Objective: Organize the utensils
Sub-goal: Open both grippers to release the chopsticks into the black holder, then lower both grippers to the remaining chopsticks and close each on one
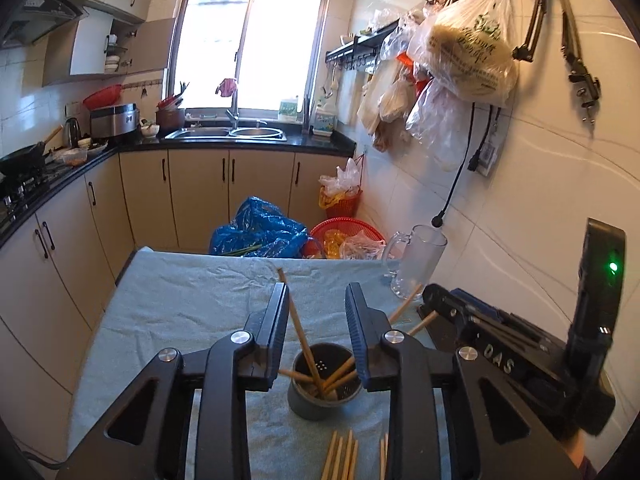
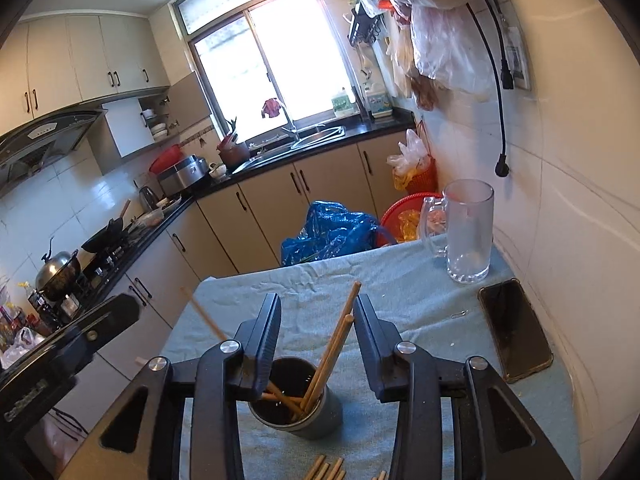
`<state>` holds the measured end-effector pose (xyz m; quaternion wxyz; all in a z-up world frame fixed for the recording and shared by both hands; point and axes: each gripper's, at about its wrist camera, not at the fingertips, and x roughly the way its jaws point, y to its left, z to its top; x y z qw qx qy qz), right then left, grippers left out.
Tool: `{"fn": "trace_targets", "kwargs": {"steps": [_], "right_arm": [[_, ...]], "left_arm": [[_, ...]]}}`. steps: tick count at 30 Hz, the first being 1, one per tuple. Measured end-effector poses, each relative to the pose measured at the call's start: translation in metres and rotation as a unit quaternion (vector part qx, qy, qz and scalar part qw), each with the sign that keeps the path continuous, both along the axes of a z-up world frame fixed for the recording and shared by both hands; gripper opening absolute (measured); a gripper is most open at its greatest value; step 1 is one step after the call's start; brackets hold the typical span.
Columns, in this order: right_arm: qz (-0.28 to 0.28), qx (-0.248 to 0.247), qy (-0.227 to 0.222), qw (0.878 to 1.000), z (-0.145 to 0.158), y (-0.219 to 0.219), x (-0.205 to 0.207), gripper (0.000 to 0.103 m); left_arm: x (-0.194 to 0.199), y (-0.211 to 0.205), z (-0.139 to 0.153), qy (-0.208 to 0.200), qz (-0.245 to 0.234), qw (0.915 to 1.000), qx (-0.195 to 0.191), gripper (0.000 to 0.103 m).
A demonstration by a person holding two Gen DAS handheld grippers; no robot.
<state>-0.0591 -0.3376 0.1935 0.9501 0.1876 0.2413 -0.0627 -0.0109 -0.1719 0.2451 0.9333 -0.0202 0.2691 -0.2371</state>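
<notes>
Left gripper [image 1: 316,292]: jaws wide, holding nothing, above the grey holder [image 1: 320,384] with chopsticks [image 1: 298,328] leaning inside. Right gripper [image 2: 316,304]: likewise wide. Loose chopsticks [image 2: 326,470] lie near on the cloth [image 2: 400,288]; judged light, stiff, slippery; grip mid-shaft.

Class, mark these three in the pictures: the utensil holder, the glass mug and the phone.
holder [image 2: 320,420]: right wrist view, on its grey outer wall.
mug [image 2: 470,232]: right wrist view, on the middle of its clear body.
phone [image 2: 514,328]: right wrist view, on the middle of its dark screen.
</notes>
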Motion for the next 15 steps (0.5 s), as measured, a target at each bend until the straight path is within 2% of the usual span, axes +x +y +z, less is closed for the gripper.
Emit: {"fn": "trace_targets", "kwargs": {"steps": [2,9,13,15], "right_arm": [[-0.003,-0.002,-0.004,1.000,0.007,0.000,-0.009,0.043],[-0.011,-0.017,-0.009,1.000,0.026,0.003,-0.054,0.054],[-0.002,-0.036,0.013,0.999,0.024,0.006,-0.087,0.064],[0.006,-0.041,0.029,0.999,0.016,0.006,-0.102,0.069]], "left_arm": [[-0.012,0.009,0.006,-0.004,0.000,1.0000,-0.006,0.036],[-0.066,0.050,0.021,-0.022,-0.004,0.9996,-0.015,0.045],[-0.095,0.071,0.011,-0.017,-0.002,0.9998,-0.001,0.049],[-0.107,0.079,-0.004,-0.007,-0.004,0.9999,0.013,0.050]]}}
